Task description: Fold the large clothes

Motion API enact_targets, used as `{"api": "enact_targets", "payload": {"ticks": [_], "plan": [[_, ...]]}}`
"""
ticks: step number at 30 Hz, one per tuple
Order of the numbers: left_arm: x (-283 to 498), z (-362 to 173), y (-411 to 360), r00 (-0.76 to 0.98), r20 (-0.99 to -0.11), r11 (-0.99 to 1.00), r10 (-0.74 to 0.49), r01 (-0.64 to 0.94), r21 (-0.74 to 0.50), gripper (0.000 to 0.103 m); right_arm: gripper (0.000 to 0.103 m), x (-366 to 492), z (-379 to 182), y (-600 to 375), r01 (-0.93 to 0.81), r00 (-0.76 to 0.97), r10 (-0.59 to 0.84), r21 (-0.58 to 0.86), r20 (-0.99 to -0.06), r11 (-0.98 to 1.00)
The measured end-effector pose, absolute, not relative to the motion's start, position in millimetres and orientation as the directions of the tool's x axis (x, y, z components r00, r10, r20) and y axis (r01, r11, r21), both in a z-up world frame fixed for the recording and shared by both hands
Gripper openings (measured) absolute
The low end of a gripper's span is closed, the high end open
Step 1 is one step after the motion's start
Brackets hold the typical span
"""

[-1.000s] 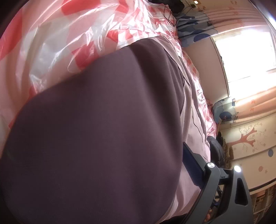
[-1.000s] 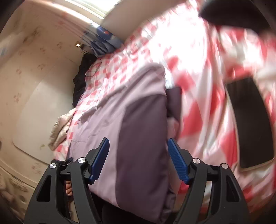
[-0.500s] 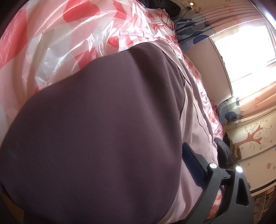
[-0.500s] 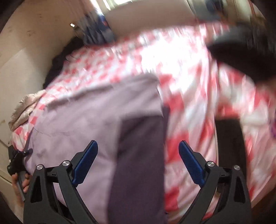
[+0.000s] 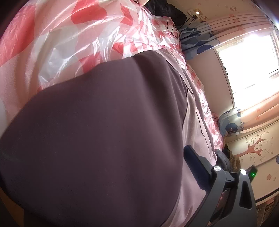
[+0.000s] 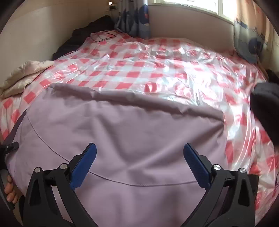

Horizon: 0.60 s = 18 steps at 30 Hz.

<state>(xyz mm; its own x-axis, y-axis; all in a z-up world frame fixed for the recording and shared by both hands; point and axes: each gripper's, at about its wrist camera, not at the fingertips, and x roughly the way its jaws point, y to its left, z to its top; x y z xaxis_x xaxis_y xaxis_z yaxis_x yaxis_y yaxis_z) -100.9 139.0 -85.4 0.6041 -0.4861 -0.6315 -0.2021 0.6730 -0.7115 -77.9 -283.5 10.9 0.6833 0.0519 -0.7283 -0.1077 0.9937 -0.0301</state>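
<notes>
One garment (image 6: 122,125), lilac with a dark panel, lies flat along the near edge of the bed (image 6: 157,57), its long axis running side to side before you. Your right gripper (image 6: 139,157), jaws just spread wide and empty, hangs over its middle. Your left gripper (image 5: 197,167), also released, hovers over the dark panel.

A bed (image 6: 157,57) covered by a glossy red-and-white checked plastic sheet (image 6: 132,69) fills the room's middle. Cream walls (image 6: 34,35) enclose it. A bright window (image 6: 200,5) sits above a padded headboard (image 6: 188,26), flanked by patterned curtains (image 5: 244,24). A tree mural (image 5: 256,148) decorates one wall; daylight glares on the plastic.
</notes>
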Motion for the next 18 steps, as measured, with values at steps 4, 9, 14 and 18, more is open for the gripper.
{"api": "enact_targets", "payload": {"ticks": [4, 9, 14, 18], "plan": [[-102, -85, 138, 0.614, -0.630, 0.673, -0.476, -0.208, -0.710, 0.096, 0.097, -18, 2, -268, -0.059, 0.658, -0.031, -0.092, -0.753, 0.994], [-100, -83, 134, 0.629, -0.624, 0.687, -0.463, -0.191, -0.701, 0.096, 0.097, 42, -71, -262, -0.037, 0.489, -0.110, -0.147, -0.865, 0.988], [-97, -81, 131, 0.625, -0.638, 0.707, -0.449, -0.188, -0.682, 0.096, 0.097, 6, -41, -256, -0.061, 0.538, -0.075, -0.127, -0.840, 0.990], [-97, -83, 134, 0.628, -0.628, 0.698, -0.460, -0.182, -0.693, 0.096, 0.097, -62, -19, -230, -0.143, 0.591, -0.040, -0.153, -0.806, 0.978]]}}
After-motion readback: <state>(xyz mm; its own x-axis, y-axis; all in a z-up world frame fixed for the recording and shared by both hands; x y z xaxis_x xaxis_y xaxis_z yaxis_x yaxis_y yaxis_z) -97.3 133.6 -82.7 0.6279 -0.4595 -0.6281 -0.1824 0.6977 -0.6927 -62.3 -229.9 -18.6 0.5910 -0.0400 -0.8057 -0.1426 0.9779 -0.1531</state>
